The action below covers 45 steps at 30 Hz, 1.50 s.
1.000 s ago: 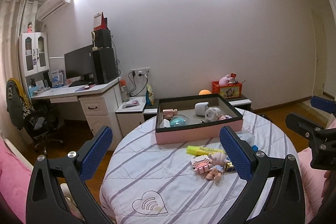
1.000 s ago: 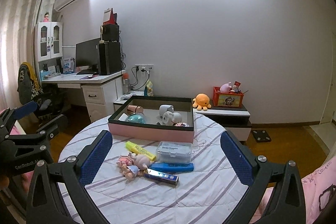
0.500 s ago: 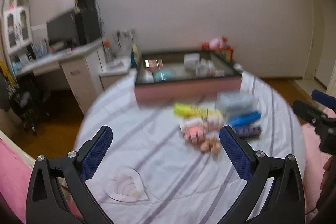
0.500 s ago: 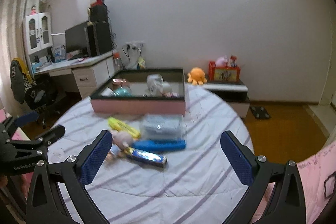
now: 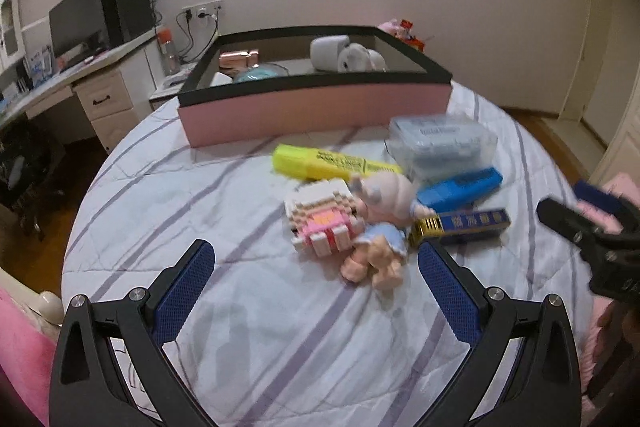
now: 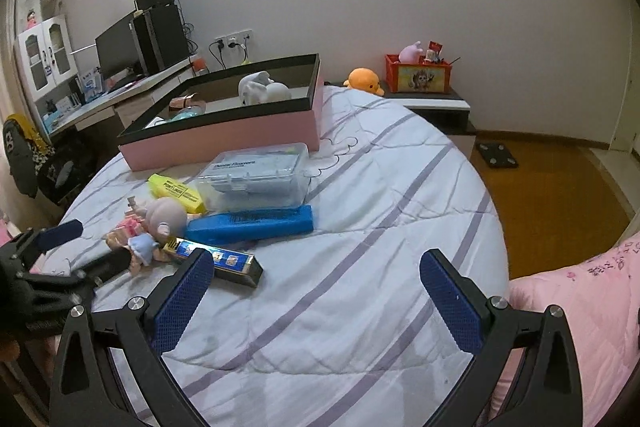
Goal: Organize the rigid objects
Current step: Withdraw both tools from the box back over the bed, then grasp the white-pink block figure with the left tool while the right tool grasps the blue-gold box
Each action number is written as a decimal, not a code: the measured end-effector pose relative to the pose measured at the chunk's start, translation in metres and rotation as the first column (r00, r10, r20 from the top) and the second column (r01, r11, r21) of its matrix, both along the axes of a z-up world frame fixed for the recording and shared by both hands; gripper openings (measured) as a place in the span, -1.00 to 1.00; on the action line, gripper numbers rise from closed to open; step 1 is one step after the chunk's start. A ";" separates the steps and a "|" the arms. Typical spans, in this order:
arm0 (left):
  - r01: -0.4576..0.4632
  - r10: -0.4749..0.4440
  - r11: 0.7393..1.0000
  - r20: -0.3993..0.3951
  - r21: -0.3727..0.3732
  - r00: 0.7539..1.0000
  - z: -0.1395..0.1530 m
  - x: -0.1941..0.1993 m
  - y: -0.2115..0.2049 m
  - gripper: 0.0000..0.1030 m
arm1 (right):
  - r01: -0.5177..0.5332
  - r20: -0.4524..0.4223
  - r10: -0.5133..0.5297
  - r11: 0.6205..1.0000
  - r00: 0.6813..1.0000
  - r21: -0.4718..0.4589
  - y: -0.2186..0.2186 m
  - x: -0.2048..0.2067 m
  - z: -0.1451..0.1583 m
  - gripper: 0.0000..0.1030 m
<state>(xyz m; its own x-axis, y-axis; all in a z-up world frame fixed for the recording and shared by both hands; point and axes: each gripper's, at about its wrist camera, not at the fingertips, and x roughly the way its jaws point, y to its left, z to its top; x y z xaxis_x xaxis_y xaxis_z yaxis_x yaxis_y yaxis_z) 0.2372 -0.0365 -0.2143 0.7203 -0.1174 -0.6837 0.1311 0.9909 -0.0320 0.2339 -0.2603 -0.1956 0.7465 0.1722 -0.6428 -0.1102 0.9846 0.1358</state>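
On the round striped table lie a yellow highlighter point(image 5: 332, 164), a pink-and-white block toy point(image 5: 322, 221), a small doll point(image 5: 380, 227), a clear plastic case point(image 5: 440, 143), a blue case point(image 5: 460, 189) and a blue-and-gold box point(image 5: 464, 225). My left gripper point(image 5: 316, 291) is open and empty, just short of the block toy and doll. My right gripper point(image 6: 316, 297) is open and empty over bare cloth, right of the blue-and-gold box point(image 6: 218, 261) and blue case point(image 6: 252, 225). A pink box point(image 5: 316, 107) with a black rim holds several items at the far side.
A desk with a monitor point(image 6: 120, 55) stands at the back left. A low shelf with an orange plush point(image 6: 364, 81) and a red toy box point(image 6: 418, 77) stands behind the table. Pink bedding point(image 6: 580, 299) lies at the right. The table edge point(image 6: 492, 219) curves near my right gripper.
Both grippers have tilted down and moved closer to the table. The loose objects now sit larger and nearer the fingers. Both stay open.
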 end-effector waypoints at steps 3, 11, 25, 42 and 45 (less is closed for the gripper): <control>-0.044 0.045 0.999 0.020 -0.028 0.999 0.007 -0.001 0.019 1.00 | -0.014 -0.004 0.014 1.000 1.000 -0.005 0.004 0.004 -0.001 1.00; -0.068 0.073 0.996 -0.082 0.062 0.994 -0.020 0.020 0.028 1.00 | -0.046 -0.014 0.046 0.999 0.999 -0.015 0.018 0.013 -0.002 1.00; 0.010 -0.008 1.000 -0.162 0.013 0.987 -0.032 0.059 0.009 1.00 | -0.042 -0.049 0.040 0.998 0.998 -0.038 0.014 0.021 -0.009 1.00; 0.033 -0.027 0.998 -0.121 0.049 0.992 -0.025 0.034 0.018 0.05 | -0.143 -0.126 0.132 0.986 0.983 -0.088 0.045 0.026 -0.019 1.00; 0.020 -0.014 0.998 -0.121 0.057 0.993 -0.026 0.015 0.029 0.05 | -0.165 -0.150 0.148 0.981 0.978 -0.106 0.056 0.030 -0.022 1.00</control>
